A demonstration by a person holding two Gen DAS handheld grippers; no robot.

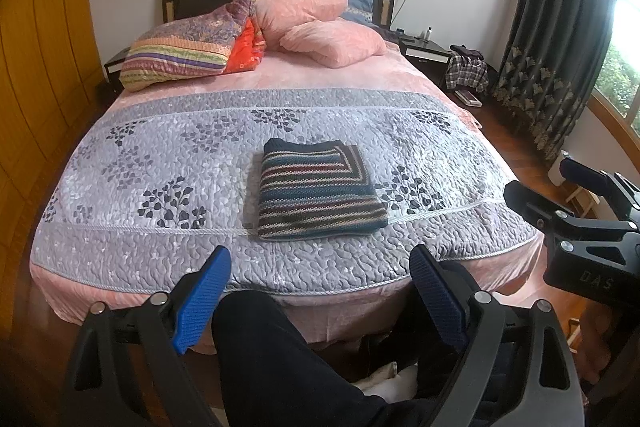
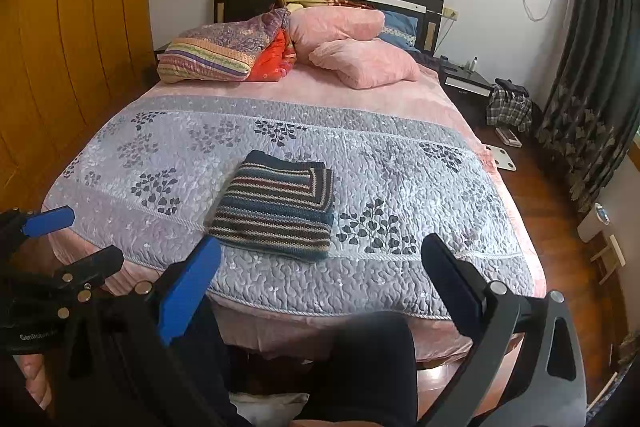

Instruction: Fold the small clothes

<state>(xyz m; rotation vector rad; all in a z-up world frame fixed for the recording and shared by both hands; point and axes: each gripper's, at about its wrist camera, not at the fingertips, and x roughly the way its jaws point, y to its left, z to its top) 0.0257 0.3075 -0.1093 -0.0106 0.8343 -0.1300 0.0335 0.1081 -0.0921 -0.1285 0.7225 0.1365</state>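
Already the striped knitted garment (image 1: 318,189) lies folded square on the grey quilted bed (image 1: 160,259); left gripper (image 1: 320,303) and right gripper (image 2: 320,291) hover empty, fingers wide apart—only press edges flat if loose.

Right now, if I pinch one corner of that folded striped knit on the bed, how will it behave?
The striped knit looks soft and thick, so it would probably sag and unfold from one corner. Its ribbed texture should grip, not slip. Lying flat on the quilt, it won't roll.
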